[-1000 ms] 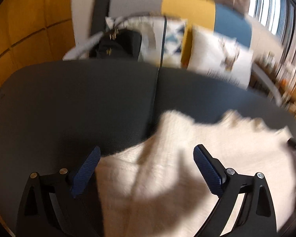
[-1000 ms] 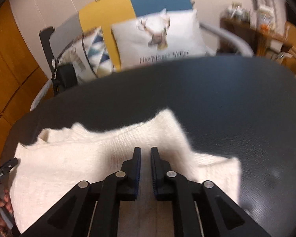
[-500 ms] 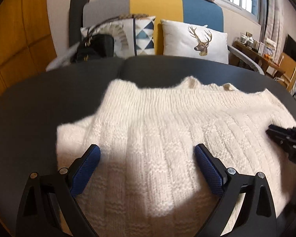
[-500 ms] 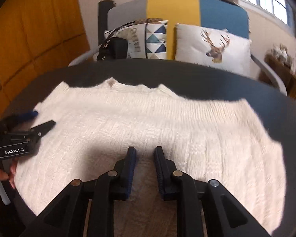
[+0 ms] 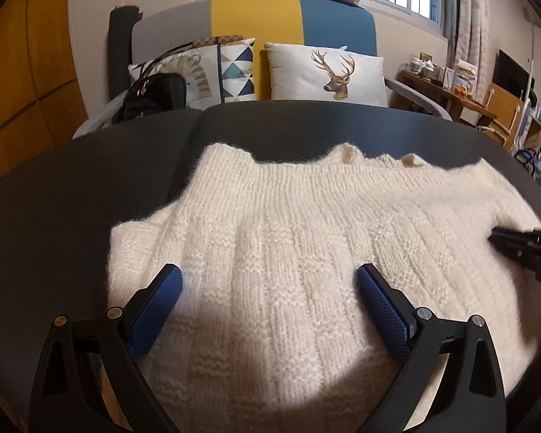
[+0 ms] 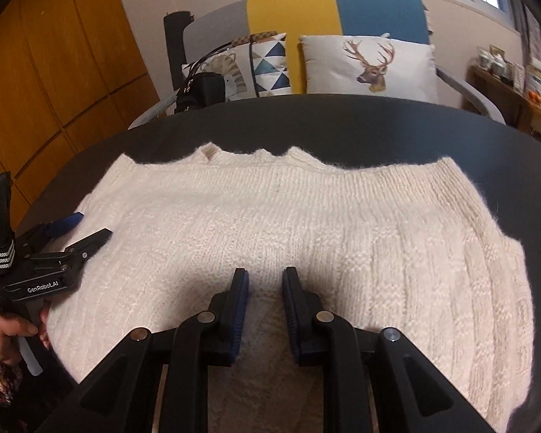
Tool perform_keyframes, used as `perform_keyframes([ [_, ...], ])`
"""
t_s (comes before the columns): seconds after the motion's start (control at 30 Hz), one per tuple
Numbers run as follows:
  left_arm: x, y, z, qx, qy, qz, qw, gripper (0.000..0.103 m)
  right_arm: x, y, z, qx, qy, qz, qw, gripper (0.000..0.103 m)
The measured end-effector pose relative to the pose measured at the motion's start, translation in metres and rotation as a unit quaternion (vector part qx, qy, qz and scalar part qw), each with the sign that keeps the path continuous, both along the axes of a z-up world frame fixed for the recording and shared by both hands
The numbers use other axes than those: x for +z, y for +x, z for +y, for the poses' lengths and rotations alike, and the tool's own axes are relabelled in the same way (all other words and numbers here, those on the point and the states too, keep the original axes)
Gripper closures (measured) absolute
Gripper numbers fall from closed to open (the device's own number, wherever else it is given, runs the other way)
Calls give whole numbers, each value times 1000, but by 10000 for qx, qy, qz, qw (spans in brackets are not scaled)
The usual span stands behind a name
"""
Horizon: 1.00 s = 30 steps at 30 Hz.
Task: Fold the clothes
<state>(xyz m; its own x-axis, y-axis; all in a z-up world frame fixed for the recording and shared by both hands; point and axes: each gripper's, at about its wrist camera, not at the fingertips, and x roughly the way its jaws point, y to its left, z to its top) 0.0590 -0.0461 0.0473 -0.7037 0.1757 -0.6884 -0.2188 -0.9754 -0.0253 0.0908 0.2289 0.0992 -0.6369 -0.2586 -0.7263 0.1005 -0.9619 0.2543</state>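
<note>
Two grippers hover low over a cream knitted sweater [image 5: 288, 252] spread flat on a dark round table [image 5: 72, 187]. The left gripper [image 5: 268, 276] has its blue-padded fingers [image 5: 382, 306] spread wide above the knit, holding nothing. The right gripper [image 6: 263, 281] has its fingers drawn close with a narrow gap between them, pinching no cloth. A hand [image 6: 7, 332] grips the left tool's handle at the table's edge, seen from the right wrist. The sweater covers much of the near half of the table, its ribbed far edge facing a sofa [image 5: 306, 18] in grey, yellow and blue. A deer-print cushion [image 5: 328, 70], a triangle-print cushion [image 5: 234, 72] and a black handbag [image 5: 155, 95] sit on it. Orange wooden panels [image 6: 54, 54] line the left wall.
</note>
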Motion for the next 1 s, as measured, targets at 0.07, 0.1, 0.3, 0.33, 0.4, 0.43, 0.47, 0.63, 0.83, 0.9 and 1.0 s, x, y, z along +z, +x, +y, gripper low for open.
perform_keyframes([
  [0.07,8,8,-2,86,194,45,9998,4,6,6,4,-48,-190,-58,9998,84],
  [0.1,12,12,-1,91,276,141,9995,4,8,4,-1,22,-197,-36,9998,83],
  [0.3,15,-4,25,-41,-494,311,9983,5,23,-12,-28,440,-241,97,9987,92],
  [0.33,12,-9,26,-19,-600,277,9978,5,26,-14,-33,510,-248,119,9983,96],
  [0.4,5,-18,20,49,-546,65,9985,5,21,-19,-38,551,-211,84,9982,96],
  [0.43,1,-20,16,63,-414,-29,9991,5,16,-20,-39,540,-175,41,9984,98],
  [0.47,-2,-22,11,69,-245,-114,9996,6,11,-22,-40,529,-140,-1,9985,102],
  [0.63,-8,-19,11,44,-226,-100,9997,6,-5,-22,-37,507,-240,45,9984,102],
  [0.83,-4,-15,-18,398,58,-184,9990,7,18,-15,-7,128,-1036,62,9945,93],
  [0.9,-3,-14,-28,522,161,-215,9983,7,28,-5,9,-243,-798,279,9961,85],
  [1.0,0,-12,-44,708,317,-261,9966,7,28,4,34,-597,-465,277,9967,85],
])
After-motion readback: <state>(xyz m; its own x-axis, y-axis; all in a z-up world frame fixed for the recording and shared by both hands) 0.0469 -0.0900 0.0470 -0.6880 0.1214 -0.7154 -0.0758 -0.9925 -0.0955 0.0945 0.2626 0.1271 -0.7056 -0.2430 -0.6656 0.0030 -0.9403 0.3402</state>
